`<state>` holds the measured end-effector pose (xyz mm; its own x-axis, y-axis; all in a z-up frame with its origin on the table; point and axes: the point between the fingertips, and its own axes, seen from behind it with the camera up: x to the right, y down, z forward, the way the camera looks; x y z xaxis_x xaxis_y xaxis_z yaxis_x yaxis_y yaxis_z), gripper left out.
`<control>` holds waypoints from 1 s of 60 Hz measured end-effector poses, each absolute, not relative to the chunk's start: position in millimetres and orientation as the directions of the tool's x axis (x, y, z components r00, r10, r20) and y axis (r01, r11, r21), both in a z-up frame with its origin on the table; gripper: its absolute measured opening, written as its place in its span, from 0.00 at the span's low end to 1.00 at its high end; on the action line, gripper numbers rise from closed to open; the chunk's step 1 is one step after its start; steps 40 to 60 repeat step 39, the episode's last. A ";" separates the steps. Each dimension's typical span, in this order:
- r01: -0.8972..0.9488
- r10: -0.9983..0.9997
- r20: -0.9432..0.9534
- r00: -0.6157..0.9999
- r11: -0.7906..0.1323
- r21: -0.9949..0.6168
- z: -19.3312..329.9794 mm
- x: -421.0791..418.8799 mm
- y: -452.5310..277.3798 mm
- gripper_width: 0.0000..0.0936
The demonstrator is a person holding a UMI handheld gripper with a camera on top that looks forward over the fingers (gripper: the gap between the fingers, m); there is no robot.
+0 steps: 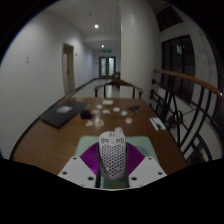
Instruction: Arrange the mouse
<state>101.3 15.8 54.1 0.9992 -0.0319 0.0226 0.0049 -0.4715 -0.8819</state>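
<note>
Mouse [112, 155] — white, perforated — sits pinched between the fingers of the gripper [112, 168], purple pads pressing its sides, above a wooden table [70, 135]. Beyond lie a dark folder [60, 115], then scattered small items.

Long wooden table [75, 135] is stretching away w/ chairs around far end. Lying on it: dark flat item [62, 114] on left side, small white bits [117, 104] scattered mid-table, light object [157, 124] sitting near right edge.
</note>
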 end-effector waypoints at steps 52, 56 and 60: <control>-0.018 0.037 -0.044 0.998 -0.521 -0.853 54.7 141.0 -102.5 0.91; -0.018 0.037 -0.044 0.998 -0.521 -0.853 54.7 141.0 -102.5 0.91; -0.018 0.037 -0.044 0.998 -0.521 -0.853 54.7 141.0 -102.5 0.91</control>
